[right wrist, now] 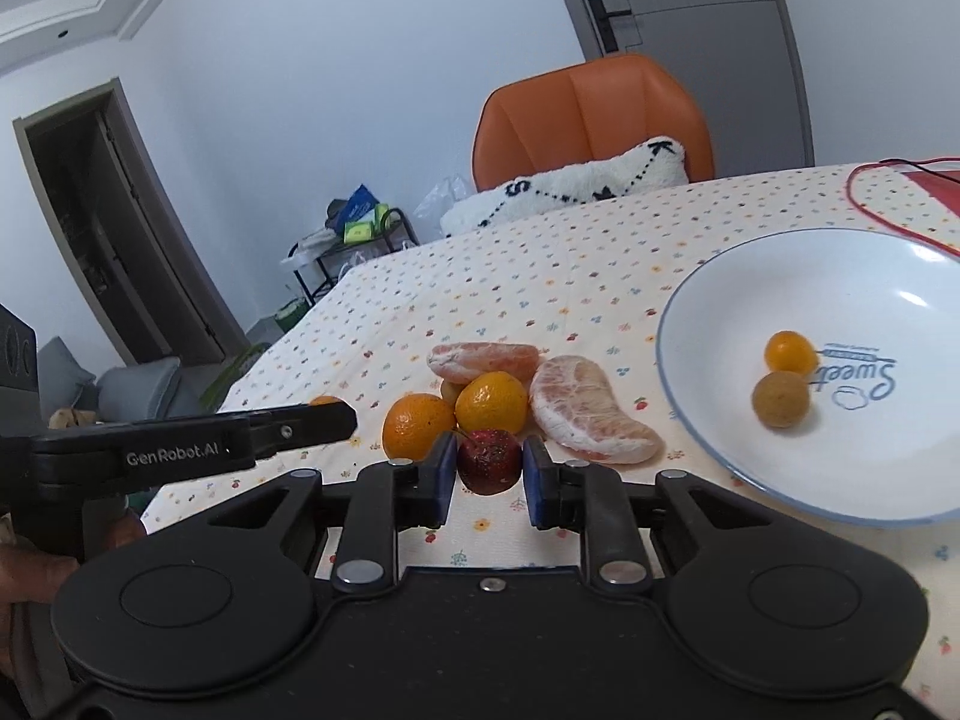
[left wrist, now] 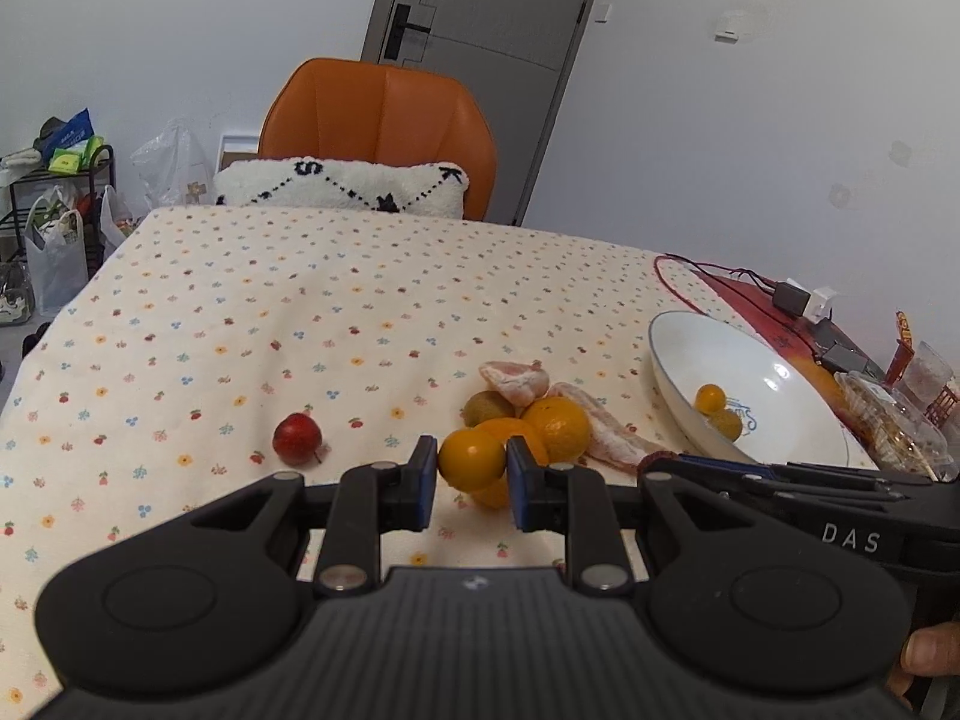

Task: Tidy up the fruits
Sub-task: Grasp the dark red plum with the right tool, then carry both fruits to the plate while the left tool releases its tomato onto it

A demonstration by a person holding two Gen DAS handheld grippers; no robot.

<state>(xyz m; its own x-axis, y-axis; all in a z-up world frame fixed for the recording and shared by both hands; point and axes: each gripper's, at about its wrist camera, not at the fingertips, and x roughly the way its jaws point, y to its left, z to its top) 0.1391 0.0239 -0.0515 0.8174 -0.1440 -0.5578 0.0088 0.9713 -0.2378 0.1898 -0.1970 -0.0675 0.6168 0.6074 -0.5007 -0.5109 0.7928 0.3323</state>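
Note:
My left gripper [left wrist: 472,474] is shut on a small orange citrus [left wrist: 472,459], just in front of the fruit pile. The pile holds two more oranges [right wrist: 491,402], a greenish fruit [left wrist: 489,408] and two peeled pomelo segments [right wrist: 591,414]. In the right wrist view, my right gripper [right wrist: 490,477] is shut on a dark red fruit [right wrist: 489,461], low over the cloth by the pile. A second red fruit [left wrist: 297,439] lies alone to the left. The white bowl [right wrist: 690,420] on the right holds a small orange fruit [right wrist: 791,351] and a brownish one [right wrist: 780,399].
A flowered tablecloth [left wrist: 300,312] covers the table. Behind it stand an orange chair [left wrist: 384,120] and a white cushion [left wrist: 342,183]. Red cables, adapters and plastic packs [left wrist: 888,414] crowd the far right. A person's hand [left wrist: 930,654] holds the right tool.

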